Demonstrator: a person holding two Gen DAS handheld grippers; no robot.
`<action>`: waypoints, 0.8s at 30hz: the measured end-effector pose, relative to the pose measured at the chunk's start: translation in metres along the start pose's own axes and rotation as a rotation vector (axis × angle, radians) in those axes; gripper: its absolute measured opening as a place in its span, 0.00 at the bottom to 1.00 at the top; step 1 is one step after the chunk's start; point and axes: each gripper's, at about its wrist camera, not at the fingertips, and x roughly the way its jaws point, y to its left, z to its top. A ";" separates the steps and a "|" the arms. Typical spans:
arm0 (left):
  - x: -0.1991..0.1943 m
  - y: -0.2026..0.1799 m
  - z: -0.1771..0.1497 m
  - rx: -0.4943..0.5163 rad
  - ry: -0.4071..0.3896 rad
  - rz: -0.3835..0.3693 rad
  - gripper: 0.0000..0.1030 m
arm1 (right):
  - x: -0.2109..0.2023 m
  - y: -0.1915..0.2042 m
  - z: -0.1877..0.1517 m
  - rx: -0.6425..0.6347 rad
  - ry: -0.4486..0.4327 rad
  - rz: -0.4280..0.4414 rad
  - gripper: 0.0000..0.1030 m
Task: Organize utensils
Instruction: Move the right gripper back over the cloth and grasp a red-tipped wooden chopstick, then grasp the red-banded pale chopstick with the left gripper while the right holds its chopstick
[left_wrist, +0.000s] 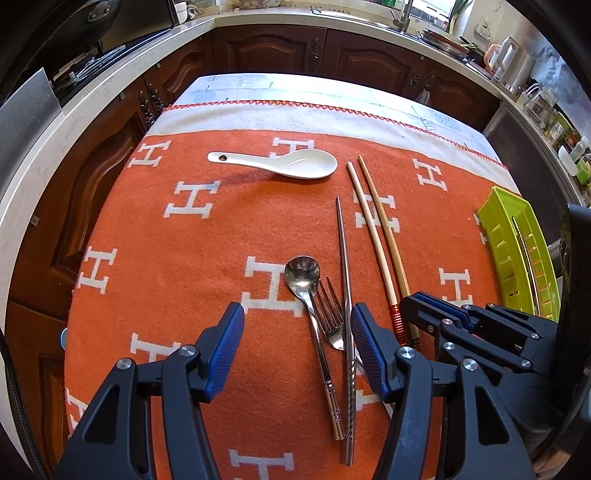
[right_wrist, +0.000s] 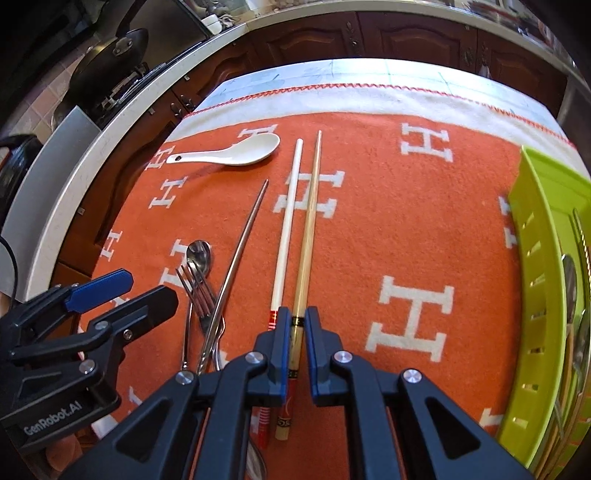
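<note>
On the orange cloth (right_wrist: 369, 221) lie a pale wooden chopstick (right_wrist: 288, 221) and a tan one (right_wrist: 312, 221), side by side. My right gripper (right_wrist: 297, 312) straddles the tan chopstick's handle end. Its jaws stand narrowly apart, with thin slivers of gap beside the wood, and the chopstick rests on the cloth. My left gripper (left_wrist: 297, 332) hovers open over a metal spoon (left_wrist: 301, 273), a fork (left_wrist: 330, 317) and a metal chopstick (left_wrist: 343, 258), which lie close together. A white ceramic spoon (left_wrist: 280, 164) lies farther back.
A lime-green slotted tray (right_wrist: 535, 258) stands at the right edge of the cloth and holds some metal utensils (right_wrist: 570, 280). Dark wooden cabinets (left_wrist: 266, 48) and a pale counter (left_wrist: 110, 85) ring the table. Bare cloth lies between the chopsticks and the tray.
</note>
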 end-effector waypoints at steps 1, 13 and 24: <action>0.000 0.000 0.000 -0.001 -0.001 0.000 0.56 | 0.001 0.002 0.000 -0.016 -0.011 -0.009 0.08; -0.005 -0.024 0.010 0.025 -0.034 -0.013 0.56 | -0.006 -0.004 -0.006 -0.047 -0.033 -0.064 0.06; 0.031 -0.065 0.003 0.031 0.049 -0.064 0.29 | -0.038 -0.053 -0.023 0.128 -0.080 -0.019 0.06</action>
